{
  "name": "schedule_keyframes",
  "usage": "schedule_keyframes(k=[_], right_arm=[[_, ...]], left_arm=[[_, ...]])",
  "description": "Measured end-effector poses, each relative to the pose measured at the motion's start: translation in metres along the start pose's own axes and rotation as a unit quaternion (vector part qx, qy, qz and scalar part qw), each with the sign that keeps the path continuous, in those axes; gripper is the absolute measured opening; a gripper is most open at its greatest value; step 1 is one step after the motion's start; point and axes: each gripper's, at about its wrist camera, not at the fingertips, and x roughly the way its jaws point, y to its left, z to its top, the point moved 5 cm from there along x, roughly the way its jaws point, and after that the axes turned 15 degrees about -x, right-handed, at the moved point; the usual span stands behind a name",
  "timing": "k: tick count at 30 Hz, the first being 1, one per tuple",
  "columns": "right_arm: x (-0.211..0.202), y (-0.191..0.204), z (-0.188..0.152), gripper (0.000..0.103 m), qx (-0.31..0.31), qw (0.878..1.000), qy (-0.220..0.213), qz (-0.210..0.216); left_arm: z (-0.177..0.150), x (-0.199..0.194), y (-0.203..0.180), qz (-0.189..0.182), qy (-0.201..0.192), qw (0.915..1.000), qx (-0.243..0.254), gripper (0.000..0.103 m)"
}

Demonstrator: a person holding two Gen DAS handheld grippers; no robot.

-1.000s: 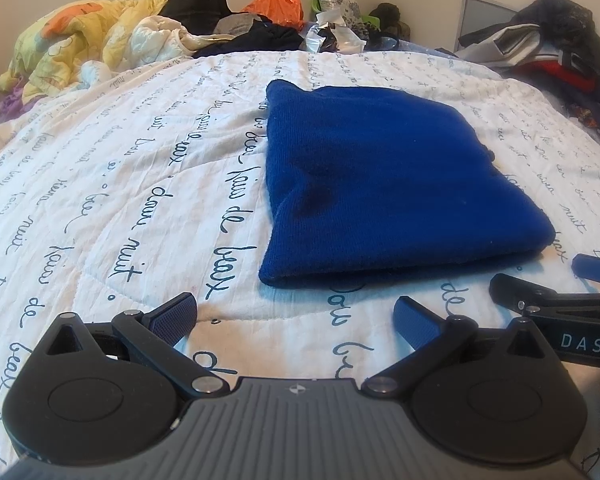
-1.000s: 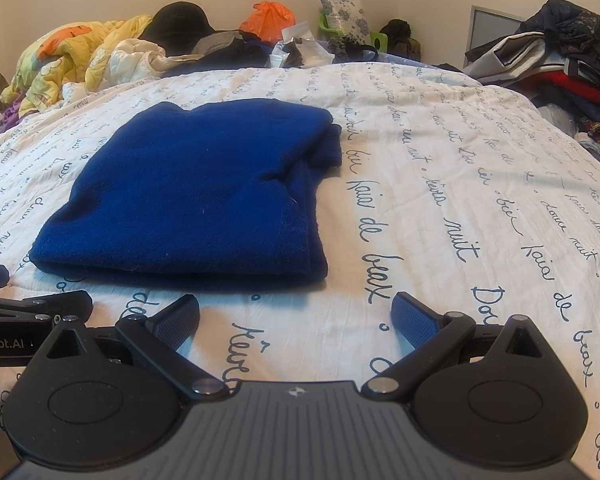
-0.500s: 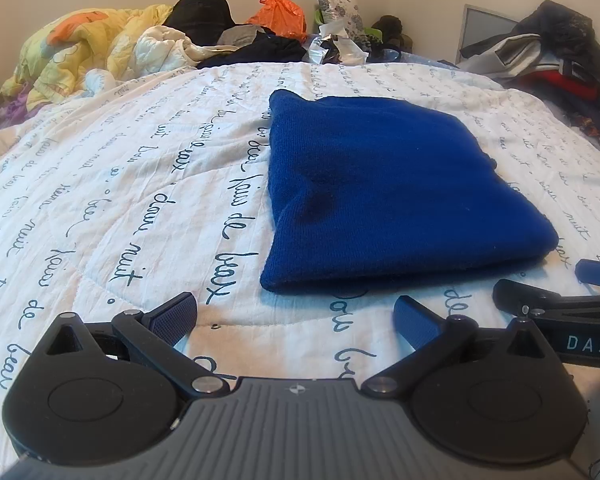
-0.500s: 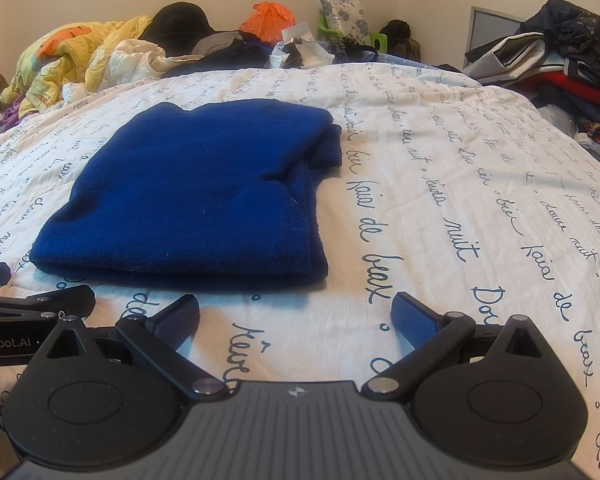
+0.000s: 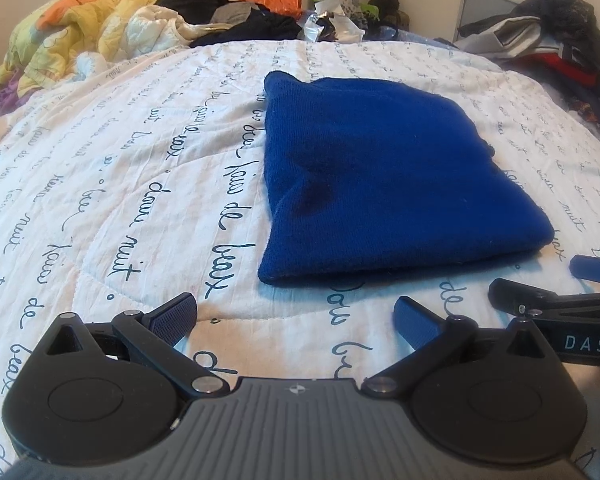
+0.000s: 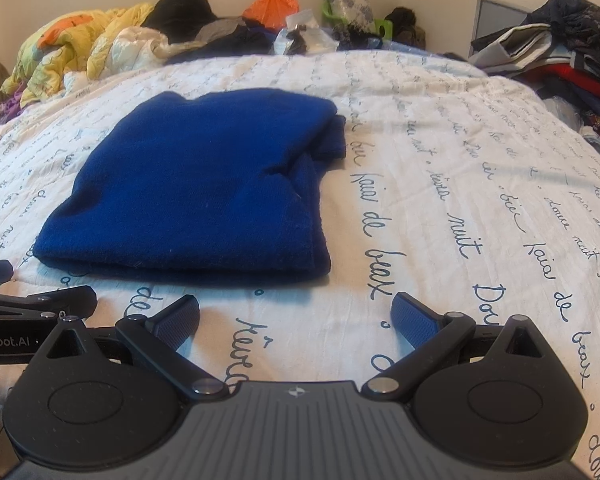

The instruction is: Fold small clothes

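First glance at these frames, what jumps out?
A folded deep-blue knit garment lies flat mid-bed on the white quilt printed with dark cursive script. Both the left gripper and the right gripper sit just short of its near edge, jaws open and empty. Behind, a yellow-and-orange crumpled comforter heaps at the far left.

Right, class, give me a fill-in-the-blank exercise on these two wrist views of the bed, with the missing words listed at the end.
1. The folded garment lying on the bedspread is ____ in colour.
2. The left gripper and the right gripper both have their jaws ____.
3. Neither gripper is ____ the garment.
4. The bedspread is printed with handwritten ____.

Missing words: blue; open; touching; words
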Motion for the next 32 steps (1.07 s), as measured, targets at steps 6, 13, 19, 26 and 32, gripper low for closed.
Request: schedule_keyframes(k=[6, 13, 19, 26, 32], right_arm=[[0.001, 0.004, 0.001, 0.103, 0.002, 1.000, 0.015, -0.001], [-0.005, 0.002, 0.007, 0.103, 0.010, 1.000, 0.026, 0.006], [-0.014, 0.000, 0.012, 0.103, 0.011, 1.000, 0.020, 0.004], [-0.016, 0.002, 0.013, 0.103, 0.006, 1.000, 0.017, 0.008], [-0.018, 0.003, 0.013, 0.103, 0.010, 1.000, 0.013, 0.025]], left_arm=[[-0.001, 0.000, -0.002, 0.009, 0.005, 0.9999, -0.001, 0.103], [0.005, -0.005, 0.000, 0.003, 0.029, 0.9995, -0.015, 0.103], [0.007, -0.013, -0.002, 0.000, 0.019, 0.9997, -0.014, 0.103], [0.005, -0.018, -0.001, 0.001, 0.000, 0.9999, -0.014, 0.100], [0.005, -0.028, 0.010, -0.014, -0.010, 0.9998, -0.012, 0.103]])
